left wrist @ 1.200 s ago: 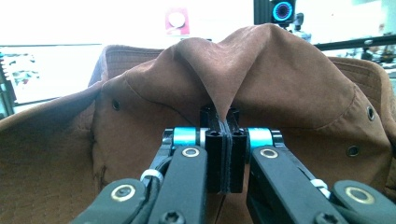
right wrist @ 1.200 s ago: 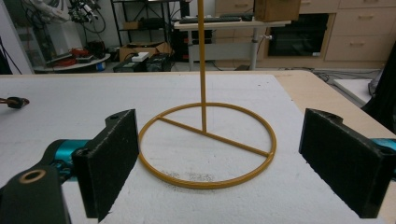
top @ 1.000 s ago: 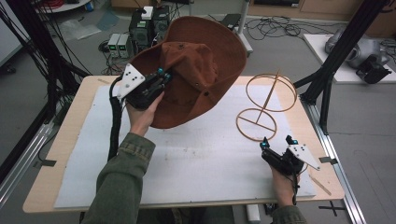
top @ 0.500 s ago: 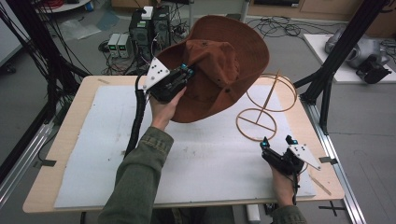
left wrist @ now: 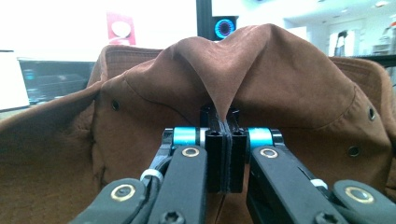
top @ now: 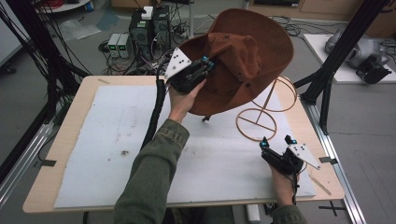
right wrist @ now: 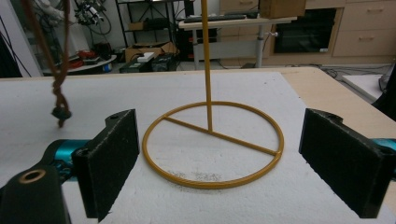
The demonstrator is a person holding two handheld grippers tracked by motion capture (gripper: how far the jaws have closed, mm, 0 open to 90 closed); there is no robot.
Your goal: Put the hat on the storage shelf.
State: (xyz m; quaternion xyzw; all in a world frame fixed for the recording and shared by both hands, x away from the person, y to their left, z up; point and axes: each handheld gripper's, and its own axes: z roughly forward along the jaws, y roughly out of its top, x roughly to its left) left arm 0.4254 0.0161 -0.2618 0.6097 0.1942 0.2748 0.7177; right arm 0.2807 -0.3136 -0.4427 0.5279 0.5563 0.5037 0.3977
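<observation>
A brown wide-brimmed hat (top: pixel 243 60) hangs in the air over the far middle of the table, tilted. My left gripper (top: pixel 205 65) is shut on a pinched fold of its crown; the left gripper view has the fold (left wrist: pixel 224 84) squeezed between the two pads of that gripper (left wrist: pixel 224 123). The hat's cord (right wrist: pixel 58 93) dangles down. A gold wire hat stand (top: pixel 256 123) stands at the right of the mat, the hat's brim overlapping its top ring. My right gripper (top: pixel 275 142) rests near the front right, open, its pads either side of the stand's base ring (right wrist: pixel 212 183) but short of it.
A white mat (top: pixel 116 140) covers most of the wooden table (top: pixel 74 107). Black frame posts (top: pixel 327 79) rise at the right and left edges. Electronics boxes (top: pixel 149 28) and cables lie on the floor beyond the far edge.
My left gripper has carried the hat to the right and slightly up, so the brim now overlaps the stand's top ring. The right gripper has stayed where it was.
</observation>
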